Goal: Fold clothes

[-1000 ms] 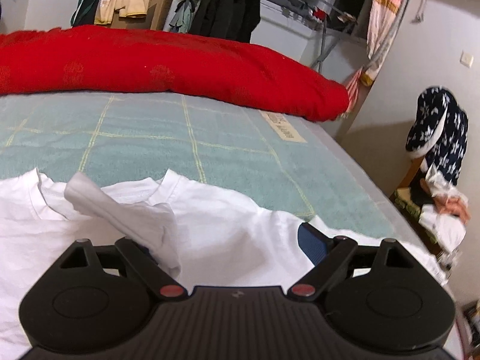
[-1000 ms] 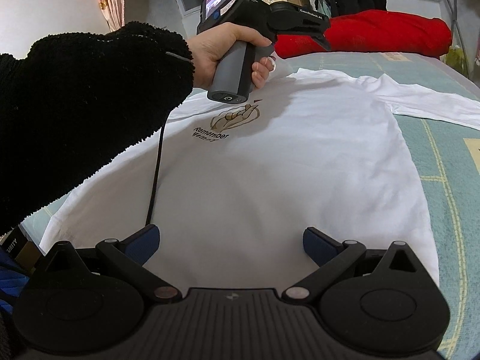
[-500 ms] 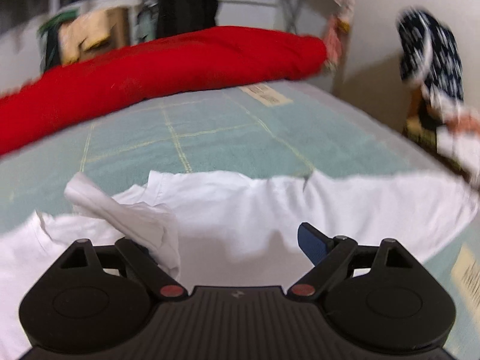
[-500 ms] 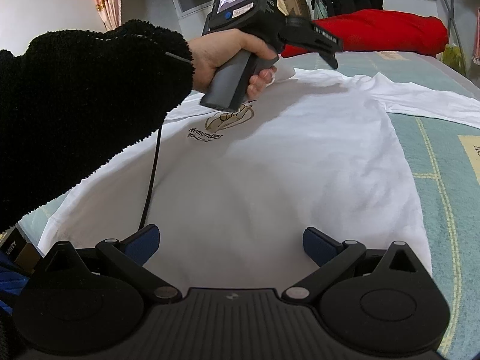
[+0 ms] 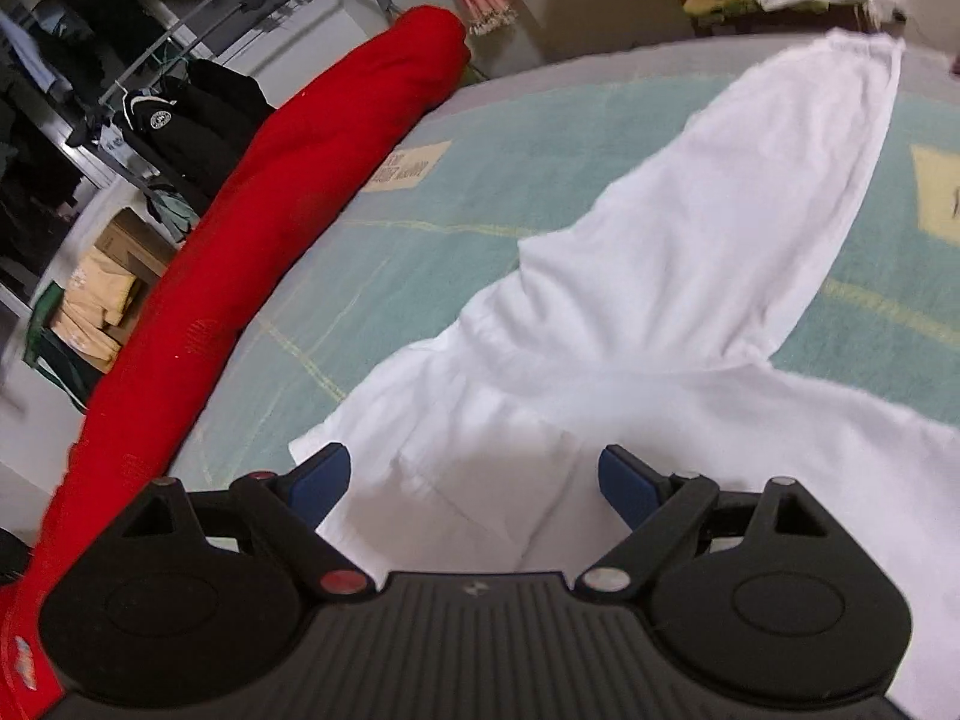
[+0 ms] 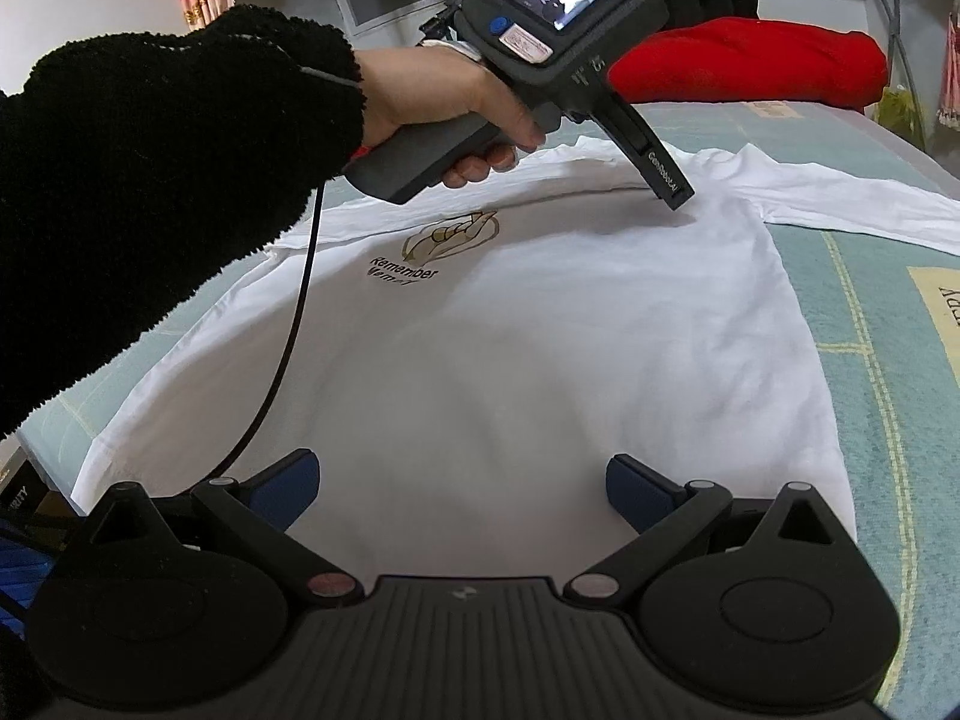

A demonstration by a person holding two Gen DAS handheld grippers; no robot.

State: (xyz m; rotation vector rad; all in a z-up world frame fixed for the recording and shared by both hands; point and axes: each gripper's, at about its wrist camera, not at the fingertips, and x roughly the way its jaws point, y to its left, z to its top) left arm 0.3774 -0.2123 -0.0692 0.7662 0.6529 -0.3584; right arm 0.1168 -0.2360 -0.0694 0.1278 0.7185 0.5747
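white long-sleeved shirt lies flat, print up, on teal bed cover; one sleeve reaches the bed's edge. left claw gapes empty over the shoulder; right claw wide, empty, over the hem. red duvet lines the far side.

White long-sleeved shirt lies flat, print up, one sleeve apparently stretched sideways.

The white shirt carries a printed "Remember" under a gold emblem, with a second, unreadable line beneath. "GenRoboAI" runs along a finger of the left gripper. The bed's cream label is too blurred to read.
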